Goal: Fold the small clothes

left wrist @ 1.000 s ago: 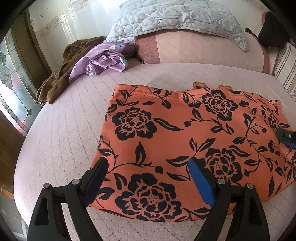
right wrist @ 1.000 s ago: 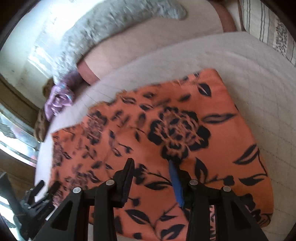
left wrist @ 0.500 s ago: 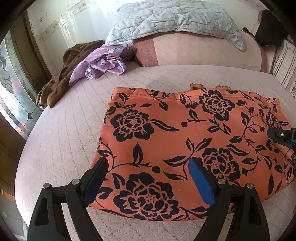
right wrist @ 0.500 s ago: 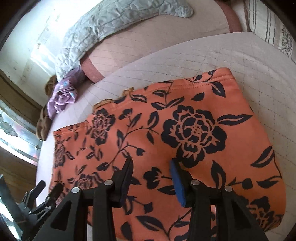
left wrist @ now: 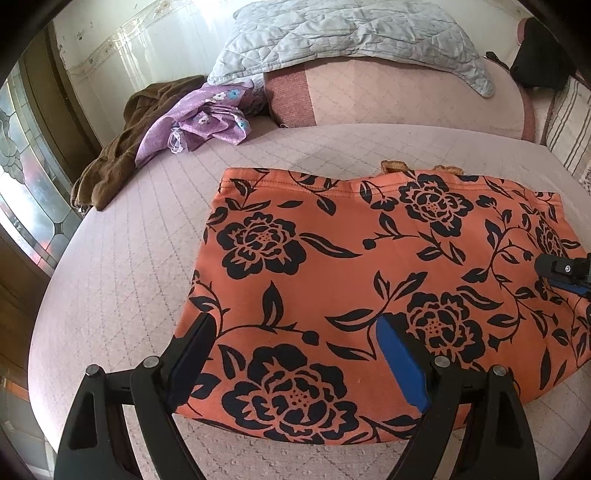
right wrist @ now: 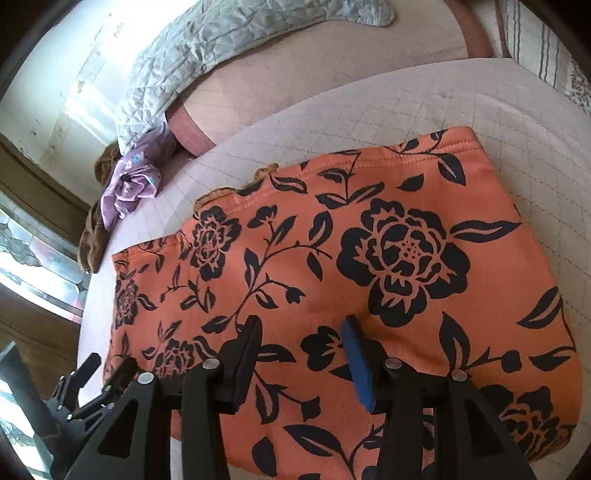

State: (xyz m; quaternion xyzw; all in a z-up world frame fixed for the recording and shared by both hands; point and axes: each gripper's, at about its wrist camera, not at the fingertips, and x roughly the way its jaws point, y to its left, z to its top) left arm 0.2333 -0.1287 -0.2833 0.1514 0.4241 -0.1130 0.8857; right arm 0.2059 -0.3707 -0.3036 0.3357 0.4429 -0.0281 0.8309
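Compared with a second ago, the left gripper (left wrist: 295, 332) has drawn back slightly: the orange flowered garment (left wrist: 369, 277) now sits lower and fuller in its view, and more bedspread shows at 12 o'clock. The right gripper (right wrist: 303, 332) has steadied, its view now sharp where it was smeared, and it has shifted toward the garment's right half. Neither tool has taken hold. Both stand released, jaws apart, empty, poised over the near hem at 6 o'clock in each view. Judgement: the operator has finished positioning and a grasp of the near edge is the likely next step; the fold itself is not yet begun.

The garment lies flat, spread wide, waistband at 12 o'clock, a small tan frill (left wrist: 397, 166) peeping beyond that edge.

Surface: a pale pink quilted bedspread (left wrist: 129, 277), soft and yielding, so a pinch may gather it with the cloth. Room: a brown garment (left wrist: 114, 162) and a purple flowered cloth (left wrist: 207, 122) heaped at 10 o'clock, a grey quilted pillow (left wrist: 351, 33) on a pink bolster (left wrist: 406, 96) at 12 o'clock, a stained-glass window (left wrist: 22, 184) at 9 o'clock
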